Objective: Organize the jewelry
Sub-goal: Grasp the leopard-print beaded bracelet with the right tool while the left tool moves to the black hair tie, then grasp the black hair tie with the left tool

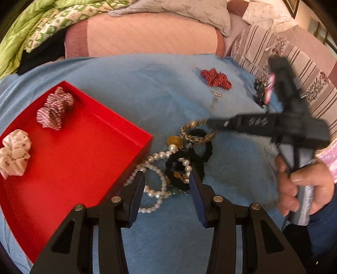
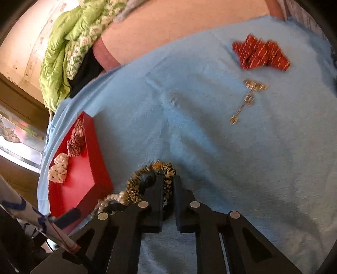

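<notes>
Beyond the far edge of your blue cloth (image 1: 130, 88) lies a pink cushion (image 1: 147, 35), with a green quilt (image 1: 31, 27) bunched at its left end and a grey pillow (image 1: 189, 12) on top. At the cloth's right edge you have a striped pillow (image 1: 299, 63). Past the left edge, the right wrist view shows patterned glass (image 2: 14, 130).

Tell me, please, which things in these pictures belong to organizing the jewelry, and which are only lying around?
Belong to the job:
- red tray
- pearl necklace
- leopard-print scrunchie, pinched by the right tool
- black scrunchie
- gold chain
- red scrunchie
- left tool, open

Just lying about:
- green quilt
- striped pillow
- grey pillow
</notes>
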The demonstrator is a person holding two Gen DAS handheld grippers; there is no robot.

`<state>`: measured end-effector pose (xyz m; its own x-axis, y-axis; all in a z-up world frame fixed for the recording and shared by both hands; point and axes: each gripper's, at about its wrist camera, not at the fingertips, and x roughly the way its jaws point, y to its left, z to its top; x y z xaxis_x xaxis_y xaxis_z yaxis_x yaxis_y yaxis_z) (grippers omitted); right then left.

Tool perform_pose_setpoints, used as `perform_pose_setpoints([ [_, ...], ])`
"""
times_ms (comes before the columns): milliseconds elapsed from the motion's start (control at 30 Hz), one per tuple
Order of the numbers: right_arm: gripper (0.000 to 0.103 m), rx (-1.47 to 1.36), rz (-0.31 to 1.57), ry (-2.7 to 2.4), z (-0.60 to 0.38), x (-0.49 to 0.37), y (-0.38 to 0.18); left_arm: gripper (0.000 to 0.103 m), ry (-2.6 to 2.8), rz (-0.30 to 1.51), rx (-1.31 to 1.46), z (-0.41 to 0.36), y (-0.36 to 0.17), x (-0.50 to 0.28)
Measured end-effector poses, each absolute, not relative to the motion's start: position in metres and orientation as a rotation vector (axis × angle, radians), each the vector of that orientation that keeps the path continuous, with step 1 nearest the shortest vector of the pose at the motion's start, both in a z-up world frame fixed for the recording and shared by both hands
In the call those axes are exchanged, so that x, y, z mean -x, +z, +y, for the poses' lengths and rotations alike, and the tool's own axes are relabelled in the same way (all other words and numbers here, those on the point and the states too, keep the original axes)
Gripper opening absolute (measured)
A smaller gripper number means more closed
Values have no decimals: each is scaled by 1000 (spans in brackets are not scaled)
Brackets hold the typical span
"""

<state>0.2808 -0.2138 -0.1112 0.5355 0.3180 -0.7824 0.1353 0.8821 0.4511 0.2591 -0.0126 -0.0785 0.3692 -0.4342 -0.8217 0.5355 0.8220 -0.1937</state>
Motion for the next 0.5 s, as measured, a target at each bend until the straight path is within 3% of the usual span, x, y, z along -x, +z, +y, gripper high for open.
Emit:
perform_pose_setpoints([
  [133,9,-486,937,111,-223,-271,-92,41,-611,1035,-127,-26,-88,-265],
  [200,9,-474,916,120,-224,-268,-86,31,-601,1035,-134,-33,-93,-268],
  [233,9,-465,903,124,-223,-266,-82,19,-605,1041,-137,-37,-95,-269],
  [267,9,-461,896,128,-223,-265,-80,16,-603,1046,-142,-41,-98,-271],
  [500,9,-454,861,161,-222,-261,-70,16,-563,1057,-192,-53,-108,-276],
])
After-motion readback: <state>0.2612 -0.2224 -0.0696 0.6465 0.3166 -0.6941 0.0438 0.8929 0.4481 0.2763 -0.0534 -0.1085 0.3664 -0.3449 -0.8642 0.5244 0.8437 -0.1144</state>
